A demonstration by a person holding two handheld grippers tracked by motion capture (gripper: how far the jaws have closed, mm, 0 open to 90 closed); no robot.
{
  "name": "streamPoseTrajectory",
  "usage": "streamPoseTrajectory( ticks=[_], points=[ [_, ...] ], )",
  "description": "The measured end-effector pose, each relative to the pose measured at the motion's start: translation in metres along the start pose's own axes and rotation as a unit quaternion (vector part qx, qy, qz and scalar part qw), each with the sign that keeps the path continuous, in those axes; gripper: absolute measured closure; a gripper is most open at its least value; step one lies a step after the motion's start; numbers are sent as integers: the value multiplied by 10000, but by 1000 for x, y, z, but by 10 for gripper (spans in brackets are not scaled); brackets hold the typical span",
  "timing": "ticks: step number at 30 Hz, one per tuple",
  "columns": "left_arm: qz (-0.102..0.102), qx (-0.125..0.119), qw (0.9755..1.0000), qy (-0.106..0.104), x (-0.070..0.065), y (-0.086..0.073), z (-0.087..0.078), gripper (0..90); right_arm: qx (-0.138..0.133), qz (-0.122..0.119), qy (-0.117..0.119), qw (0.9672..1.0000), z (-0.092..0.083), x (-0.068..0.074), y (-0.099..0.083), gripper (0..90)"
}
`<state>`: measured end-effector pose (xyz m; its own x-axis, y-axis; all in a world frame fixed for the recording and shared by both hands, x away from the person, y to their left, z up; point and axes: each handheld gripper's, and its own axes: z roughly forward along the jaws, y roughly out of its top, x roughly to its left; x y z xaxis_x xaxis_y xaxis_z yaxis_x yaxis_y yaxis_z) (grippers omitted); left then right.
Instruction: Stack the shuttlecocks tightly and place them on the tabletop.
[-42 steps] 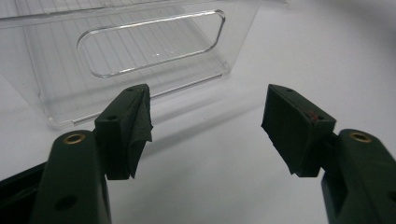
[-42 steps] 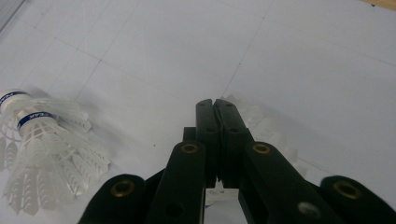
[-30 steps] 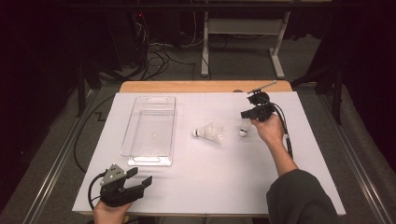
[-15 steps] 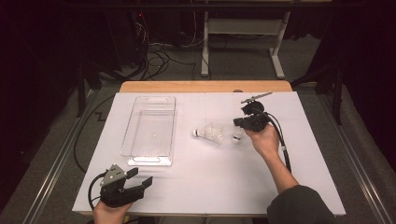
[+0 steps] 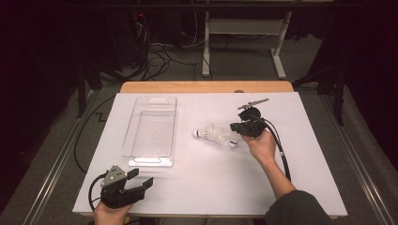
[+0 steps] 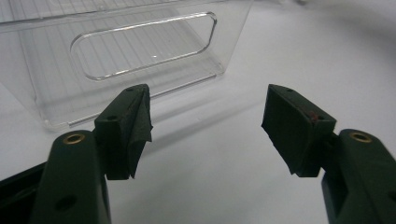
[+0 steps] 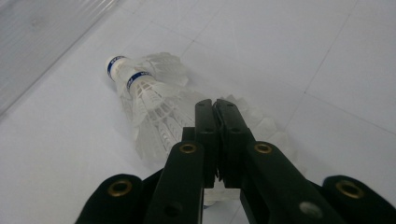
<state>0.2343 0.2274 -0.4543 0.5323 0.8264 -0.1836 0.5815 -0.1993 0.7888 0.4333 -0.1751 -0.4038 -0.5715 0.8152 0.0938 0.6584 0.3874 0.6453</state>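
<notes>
The right gripper [image 5: 238, 129] has its jaws pressed together with nothing between them; in the right gripper view [image 7: 215, 108] they close pad to pad just above the shuttlecocks [image 7: 149, 93]. Two shuttlecocks lie there, one nested behind the other. In the high view the shuttlecocks [image 5: 212, 135] rest on their sides on the white table [image 5: 197, 187], right of the tray, with the long axis running roughly left to right. The cork end with the blue band points left toward the tray [image 5: 151, 131] and the feather skirt opens toward the right gripper, whose tips sit at the skirt. A small white ball-like piece [image 5: 233, 143] lies just beside the skirt; what it is cannot be told.

The left gripper [image 5: 141, 180] rests at the near left corner of the table, jaws wide apart and holding nothing. In the left gripper view [image 6: 205, 126] they face the clear tray's [image 6: 140, 46] near end wall with its handle cutout.
</notes>
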Motion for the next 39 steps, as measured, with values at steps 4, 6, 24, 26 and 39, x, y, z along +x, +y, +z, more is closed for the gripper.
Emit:
streamPoseTrajectory(
  ticks=[4,6,24,26,39],
  points=[
    [-14,3,10000,-7,0,0,0,334,27,61,5,10000,0,-3,-5,867],
    [-10,5,10000,3,0,0,1,334,33,94,20,9999,-2,-6,-7,858],
    [-36,-8,10000,-12,0,0,1,334,192,215,0,9996,-17,-18,-24,789],
    [-37,-10,10000,-15,0,0,1,334,219,204,-36,9995,-18,-18,-26,777],
    [-49,-13,10000,-28,0,0,1,334,304,287,-40,9991,-24,-23,-43,747]
  ],
)
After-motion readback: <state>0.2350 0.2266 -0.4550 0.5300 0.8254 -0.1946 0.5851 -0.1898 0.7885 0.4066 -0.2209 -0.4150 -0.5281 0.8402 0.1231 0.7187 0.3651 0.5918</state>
